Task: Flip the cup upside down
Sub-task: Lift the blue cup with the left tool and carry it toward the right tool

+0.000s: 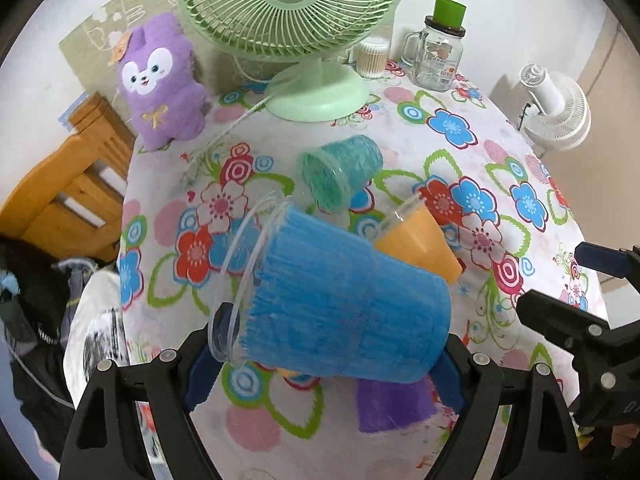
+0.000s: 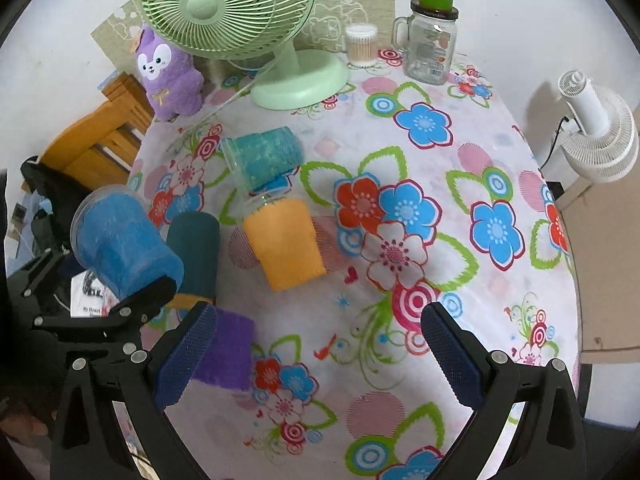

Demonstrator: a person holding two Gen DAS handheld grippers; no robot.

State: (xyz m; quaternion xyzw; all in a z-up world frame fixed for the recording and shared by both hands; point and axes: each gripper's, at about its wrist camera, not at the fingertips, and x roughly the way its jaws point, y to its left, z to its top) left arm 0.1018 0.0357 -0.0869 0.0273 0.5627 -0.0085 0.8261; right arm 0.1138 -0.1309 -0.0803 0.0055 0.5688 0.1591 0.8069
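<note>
My left gripper (image 1: pixel 324 376) is shut on a blue plastic cup (image 1: pixel 340 300), held tilted on its side above the table, rim to the upper left. It also shows at the left of the right wrist view (image 2: pixel 124 244). My right gripper (image 2: pixel 316 352) is open and empty over the floral tablecloth (image 2: pixel 460 240). A teal cup (image 2: pixel 264 158) and an orange cup (image 2: pixel 286 242) lie on their sides. A purple cup (image 2: pixel 226 350) stands upside down by my right gripper's left finger. A dark teal cup (image 2: pixel 194 252) stands upside down on another orange cup.
A green desk fan (image 2: pixel 248 20), a purple plush toy (image 2: pixel 168 76), a cotton swab box (image 2: pixel 361 45) and a glass jar mug (image 2: pixel 428 46) with a green cup on top stand at the back. A white fan (image 2: pixel 600 132) is off the right edge. A wooden chair (image 2: pixel 96 140) is at left.
</note>
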